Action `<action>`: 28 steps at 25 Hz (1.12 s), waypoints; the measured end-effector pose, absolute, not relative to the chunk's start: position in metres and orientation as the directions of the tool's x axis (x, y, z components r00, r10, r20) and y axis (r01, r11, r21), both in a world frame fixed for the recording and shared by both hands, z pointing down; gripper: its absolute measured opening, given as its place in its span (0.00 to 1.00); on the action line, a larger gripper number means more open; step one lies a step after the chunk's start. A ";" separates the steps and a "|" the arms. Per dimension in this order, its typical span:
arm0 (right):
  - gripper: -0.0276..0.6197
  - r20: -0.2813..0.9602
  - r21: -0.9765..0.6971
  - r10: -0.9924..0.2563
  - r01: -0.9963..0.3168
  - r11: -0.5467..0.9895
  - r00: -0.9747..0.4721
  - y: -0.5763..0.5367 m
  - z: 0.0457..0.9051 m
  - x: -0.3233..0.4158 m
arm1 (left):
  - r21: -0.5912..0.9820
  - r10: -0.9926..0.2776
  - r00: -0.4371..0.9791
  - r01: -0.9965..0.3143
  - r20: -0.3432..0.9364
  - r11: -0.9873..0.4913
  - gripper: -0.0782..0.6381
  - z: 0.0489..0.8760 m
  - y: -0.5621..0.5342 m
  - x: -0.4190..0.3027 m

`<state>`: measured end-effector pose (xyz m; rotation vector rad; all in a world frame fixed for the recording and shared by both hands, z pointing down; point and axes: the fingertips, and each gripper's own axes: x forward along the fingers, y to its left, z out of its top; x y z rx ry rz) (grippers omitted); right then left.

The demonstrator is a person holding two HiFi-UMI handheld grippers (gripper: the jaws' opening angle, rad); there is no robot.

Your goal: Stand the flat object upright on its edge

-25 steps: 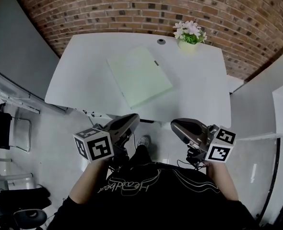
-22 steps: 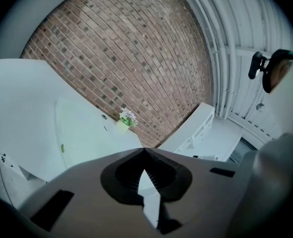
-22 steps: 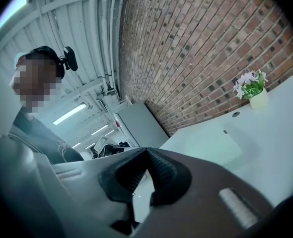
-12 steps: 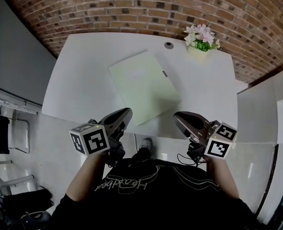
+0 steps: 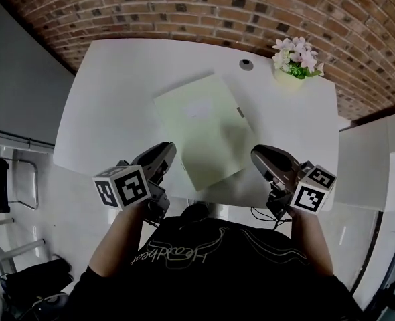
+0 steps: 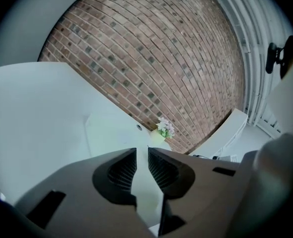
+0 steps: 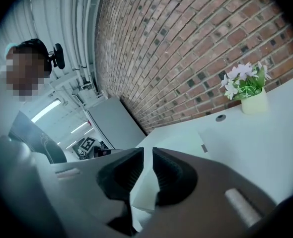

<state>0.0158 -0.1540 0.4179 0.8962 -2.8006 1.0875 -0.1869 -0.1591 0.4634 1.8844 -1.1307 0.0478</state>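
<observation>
Near table (image 5: 110,112) edge: flat object (image 5: 207,129)

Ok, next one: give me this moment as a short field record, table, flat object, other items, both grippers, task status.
table: white tabletop
flat object: pale green rectangular folder, lying flat, one corner by the near edge
other items: small pot of pink-white flowers at the far right; round cable hole
left gripper: left of the folder, jaws narrowly apart, just been opening, nothing between
right gripper: right of the folder, jaws narrowly apart, just been opening, nothing between
task status: not yet upright
</observation>
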 end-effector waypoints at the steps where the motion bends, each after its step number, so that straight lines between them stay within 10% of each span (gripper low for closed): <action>1: 0.12 0.212 -0.621 -0.507 -0.516 0.590 -0.835 -0.159 0.421 0.016 | 0.682 -0.685 0.575 -0.715 0.447 -0.155 0.18 0.468 -0.163 -0.189; 28: 0.32 0.561 -0.507 -0.355 -0.649 0.567 -0.748 -0.275 0.551 0.015 | 0.767 -0.627 0.546 -0.628 0.556 0.132 0.45 0.575 -0.203 -0.207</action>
